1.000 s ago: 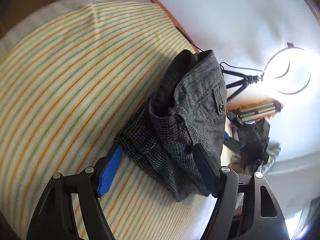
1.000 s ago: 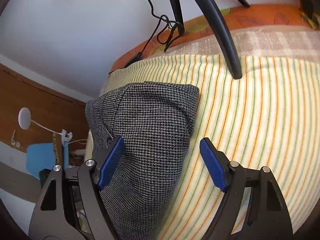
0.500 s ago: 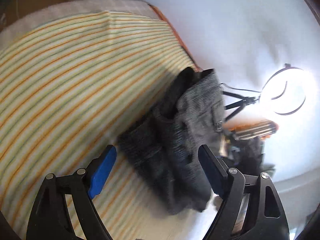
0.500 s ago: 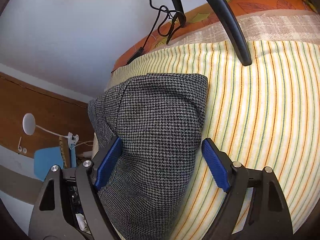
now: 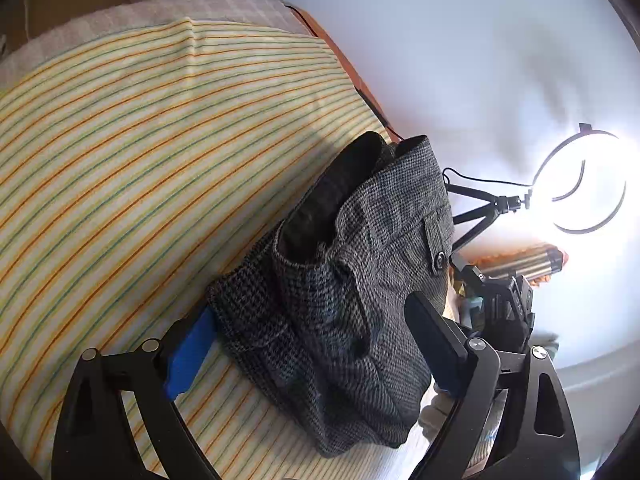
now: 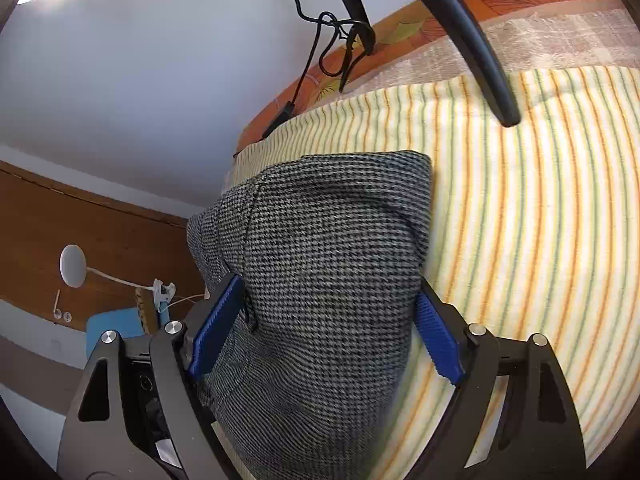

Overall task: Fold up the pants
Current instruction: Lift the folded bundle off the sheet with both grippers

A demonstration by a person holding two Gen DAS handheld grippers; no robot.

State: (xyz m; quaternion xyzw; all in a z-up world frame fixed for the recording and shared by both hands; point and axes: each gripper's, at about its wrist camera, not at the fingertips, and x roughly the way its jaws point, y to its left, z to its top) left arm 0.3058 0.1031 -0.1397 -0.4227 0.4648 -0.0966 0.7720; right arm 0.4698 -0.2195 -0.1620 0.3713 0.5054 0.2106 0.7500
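While folded pants [image 5: 352,280] are lying on striped sheet [image 5: 140,152], left gripper [image 5: 316,344] is straddling bundle, jaws wide; right gripper [image 6: 324,320] is bracketing pants [image 6: 320,264], jaws wide, sheet at 3 o'clock.

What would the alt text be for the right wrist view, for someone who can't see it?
Folded grey houndstooth pants lie on a yellow striped sheet, filling the space between the open right gripper and its two blue fingers. Behind are a white wall, wood panelling and a black cable.
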